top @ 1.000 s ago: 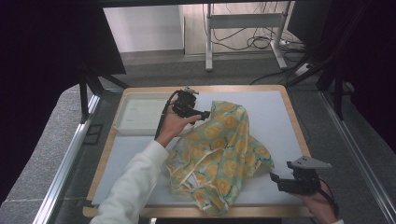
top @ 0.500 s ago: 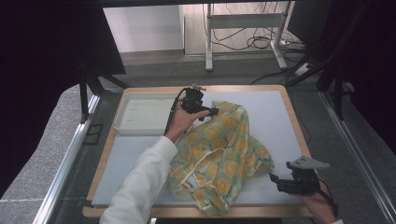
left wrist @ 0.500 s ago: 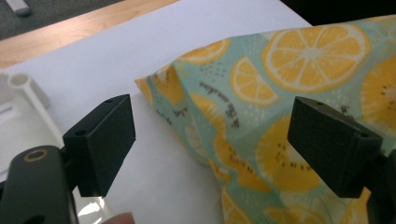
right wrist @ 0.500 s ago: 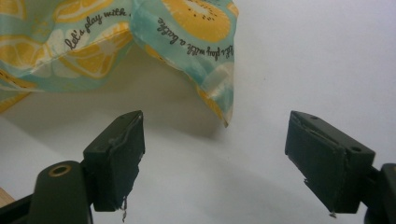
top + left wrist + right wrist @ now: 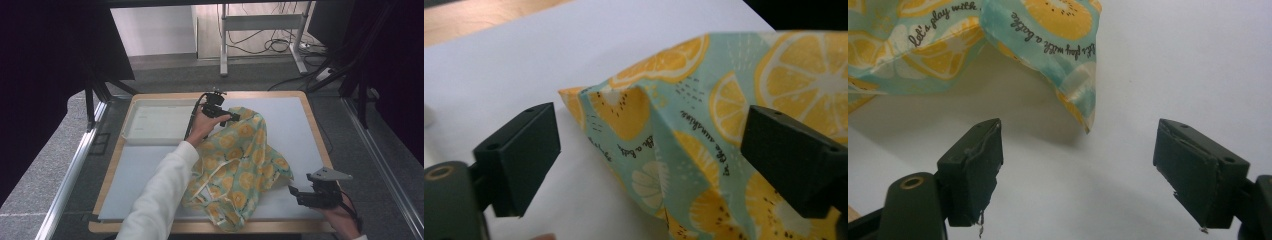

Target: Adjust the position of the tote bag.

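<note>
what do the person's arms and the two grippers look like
Both grippers are black with two blocky jaws. The left gripper trails a black cable; its arm wears a white sleeve. The right gripper carries a grey three-cornered plate on top.

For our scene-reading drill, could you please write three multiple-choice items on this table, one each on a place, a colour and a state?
1. Where does the white tray lie?
A. far left of the table
B. near right corner
C. on the cloth

2. What fruit colour is printed on the teal cloth?
A. red
B. yellow-orange
C. purple

3. How is the left tool?
A. shut on the cloth
B. open around a cloth corner
C. lying on the tray

Answers: 1 A, the tray sits beside the cloth at far left. 2 B, lemon slices show. 3 B, both jaws stand apart of the fabric.
</note>
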`<act>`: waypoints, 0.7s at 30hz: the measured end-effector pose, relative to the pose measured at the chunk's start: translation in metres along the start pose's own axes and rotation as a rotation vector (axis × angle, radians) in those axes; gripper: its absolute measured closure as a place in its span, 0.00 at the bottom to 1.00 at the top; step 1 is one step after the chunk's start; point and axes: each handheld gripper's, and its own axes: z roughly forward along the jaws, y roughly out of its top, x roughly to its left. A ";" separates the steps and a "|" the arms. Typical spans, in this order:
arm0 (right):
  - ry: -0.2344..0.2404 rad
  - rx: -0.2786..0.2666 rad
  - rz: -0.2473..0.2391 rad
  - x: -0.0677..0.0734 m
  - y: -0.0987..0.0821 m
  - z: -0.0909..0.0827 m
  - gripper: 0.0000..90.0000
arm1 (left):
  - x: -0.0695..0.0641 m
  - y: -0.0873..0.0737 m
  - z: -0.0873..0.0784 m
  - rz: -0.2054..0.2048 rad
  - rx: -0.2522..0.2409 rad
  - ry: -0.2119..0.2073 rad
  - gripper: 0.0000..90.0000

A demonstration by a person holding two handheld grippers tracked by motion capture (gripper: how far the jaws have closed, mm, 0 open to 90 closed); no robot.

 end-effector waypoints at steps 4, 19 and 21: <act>-0.002 0.002 -0.002 -0.001 0.000 0.001 0.22 | -0.006 -0.001 0.009 0.026 0.024 0.010 0.30; -0.008 0.000 -0.003 -0.001 0.000 0.000 0.22 | -0.002 -0.006 -0.016 0.054 -0.028 0.032 0.99; -0.009 0.001 -0.004 0.000 0.000 0.000 0.22 | -0.002 -0.006 -0.019 0.059 -0.030 0.033 0.99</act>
